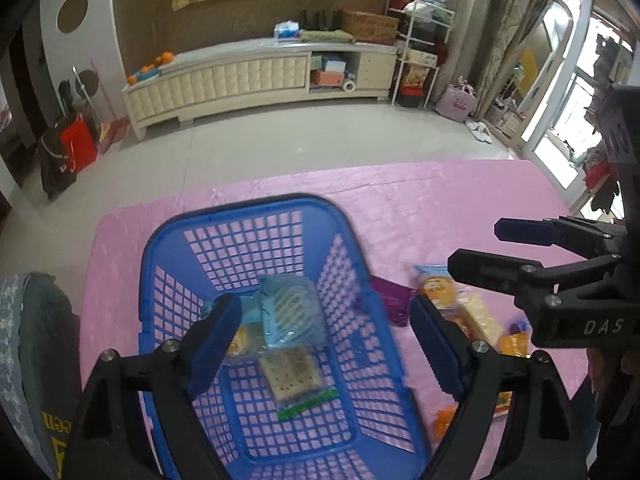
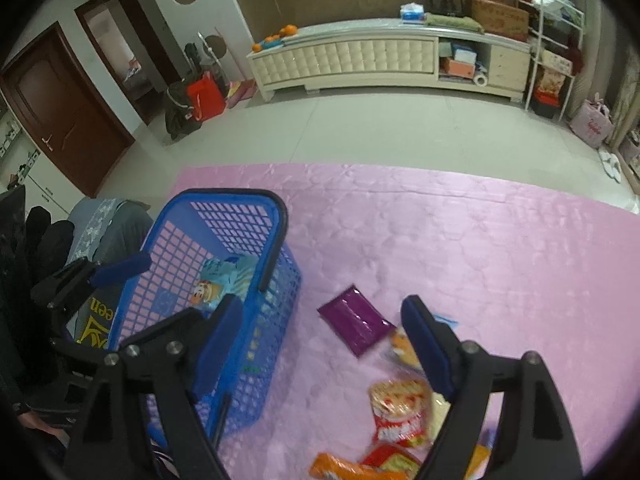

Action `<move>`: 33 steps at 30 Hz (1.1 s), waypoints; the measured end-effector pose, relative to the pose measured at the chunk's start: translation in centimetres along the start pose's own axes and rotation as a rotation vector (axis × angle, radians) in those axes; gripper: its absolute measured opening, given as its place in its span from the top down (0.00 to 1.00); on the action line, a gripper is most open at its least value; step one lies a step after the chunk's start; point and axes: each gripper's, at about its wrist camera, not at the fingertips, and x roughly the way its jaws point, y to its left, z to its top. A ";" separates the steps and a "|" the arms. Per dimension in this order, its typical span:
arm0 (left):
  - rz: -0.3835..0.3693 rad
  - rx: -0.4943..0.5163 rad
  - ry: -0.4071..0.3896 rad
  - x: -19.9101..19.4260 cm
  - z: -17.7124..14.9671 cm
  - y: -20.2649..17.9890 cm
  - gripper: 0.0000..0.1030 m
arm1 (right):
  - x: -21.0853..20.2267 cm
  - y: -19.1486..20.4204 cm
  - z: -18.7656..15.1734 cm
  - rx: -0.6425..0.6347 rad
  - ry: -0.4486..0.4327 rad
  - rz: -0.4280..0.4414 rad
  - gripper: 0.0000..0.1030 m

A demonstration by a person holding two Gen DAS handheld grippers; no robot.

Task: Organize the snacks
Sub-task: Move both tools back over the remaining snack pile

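- Snacks: purple packet (image 2: pixel 354 325) lay flat beside blue basket (image 2: pixel 280 216), mid-table on pink cloth (image 2: pixel 480 240).
- Looked light, slippery, crinkly; best pinched across an edge.
- Right gripper (image 2: pixel 320 340) and left gripper (image 1: pixel 326 344) gaped wide, empty.

White capitals "DAS" stand on the black body of the right gripper (image 1: pixel 532 252), seen from the left wrist view. Yellow letters "een" show on a dark garment (image 2: pixel 94 320) beside the blue basket (image 2: pixel 276 216), above a partly hidden yellow emblem; in the left wrist view (image 1: pixel 50 428) the same letters appear turned sideways. Print on the snack packets (image 2: pixel 400 412) is too blurred to read. Cardboard box (image 2: pixel 500 18) on the far cabinet carries red print, illegible.
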 end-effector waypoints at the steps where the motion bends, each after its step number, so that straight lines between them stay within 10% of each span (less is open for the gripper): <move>1: -0.004 0.007 -0.010 -0.7 -0.1 -0.7 0.18 | -1.0 -0.4 -0.4 0.007 -0.007 -0.006 0.18; 16: -0.077 0.127 -0.004 -2.9 -3.1 -11.4 0.17 | -7.8 -7.4 -8.3 0.148 -0.020 -0.093 0.17; 33: -0.134 0.223 0.161 3.6 -9.0 -17.2 0.17 | -1.6 -12.9 -17.0 0.216 0.173 -0.093 0.17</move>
